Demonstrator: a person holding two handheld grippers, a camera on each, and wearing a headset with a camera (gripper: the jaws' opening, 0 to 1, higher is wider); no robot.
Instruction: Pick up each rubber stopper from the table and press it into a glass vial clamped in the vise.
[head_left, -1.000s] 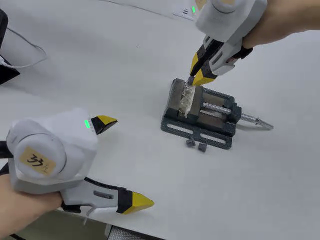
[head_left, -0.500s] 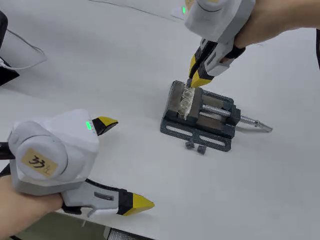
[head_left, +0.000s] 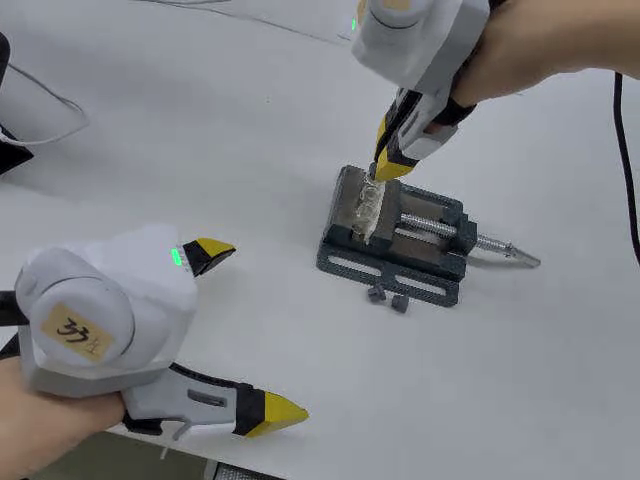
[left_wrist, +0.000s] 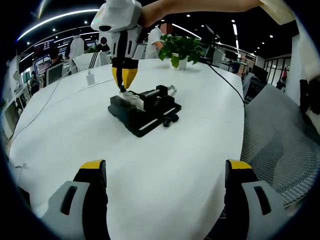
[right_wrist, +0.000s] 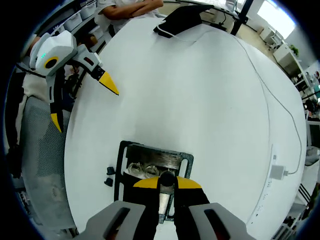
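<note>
While I watch the head view, the right hand-held gripper (head_left: 383, 166) points down with its yellow tips at the top of the glass vials (head_left: 366, 206) clamped in the dark vise (head_left: 420, 250). Two loose stoppers (head_left: 388, 298) lie on the white desk (head_left: 200, 130) just beside the vise's near edge. The left hand-held gripper (head_left: 250, 328) hangs over the near part of the desk, well apart from the vise, its jaws spread wide with nothing between them. Through the left gripper view, I see those wide jaws framing bare desk, with the vise farther off and the right hand-held gripper standing upright over the vials. Through the right gripper view, the jaws sit narrow, pinching a dark rubber stopper (right_wrist: 167, 179) just over the row of vials; whether it touches a vial mouth I cannot tell. The loose stoppers lie at the vise's left side in this view.
</note>
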